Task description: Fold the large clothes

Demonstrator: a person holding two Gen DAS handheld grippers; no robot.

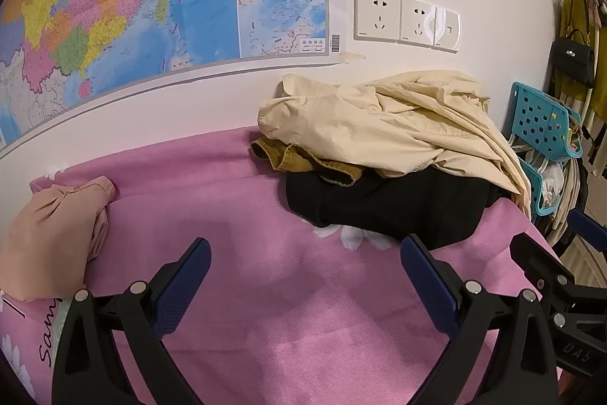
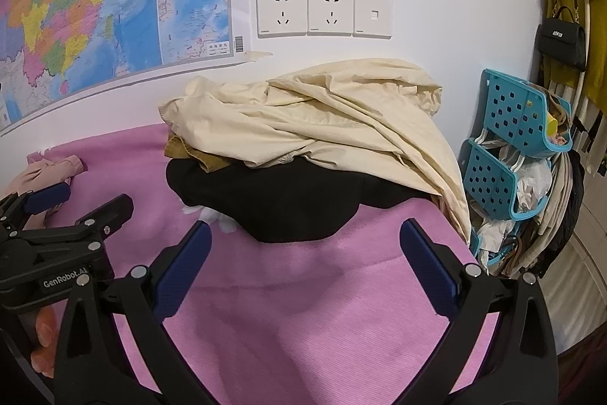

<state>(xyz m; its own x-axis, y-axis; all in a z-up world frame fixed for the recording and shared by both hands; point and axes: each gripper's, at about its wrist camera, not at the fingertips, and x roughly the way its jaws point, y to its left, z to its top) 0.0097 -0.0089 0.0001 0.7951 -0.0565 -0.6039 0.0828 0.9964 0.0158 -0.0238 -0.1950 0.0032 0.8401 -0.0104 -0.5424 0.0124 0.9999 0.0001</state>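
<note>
**poster1:** While both grippers hang over the pink bedsheet, neither one has anything in it. The left gripper has its blue-padded fingers spread wide, just bare sheet showing between them. Same deal for the right gripper, fingers wide apart over the sheet.

**poster2:** ok so where's the laundry?

**poster1:** Piled at the far side of the bed against the white wall. A big cream garment is crumpled on top, draping down the right side of the heap. Under it sits a black garment, its front edge spilling toward the grippers, and a mustard-brown piece pokes out at the left between those two. Off to the far left, well apart from the pile, there's a peach-pink garment bunched on the sheet.

**poster2:** are the grippers touching any of it?

**poster1:** Nope. In the right wrist view the black garment's edge lies just ahead of the fingers, not between them. That same view catches the left gripper at the left edge, near the peach-pink piece, with part of a hand on its handle.

**poster2:** background?

**poster1:** Colourful map on the wall, a row of wall sockets, a teal basket rack beside the bed, and a black handbag hanging behind it.
</note>
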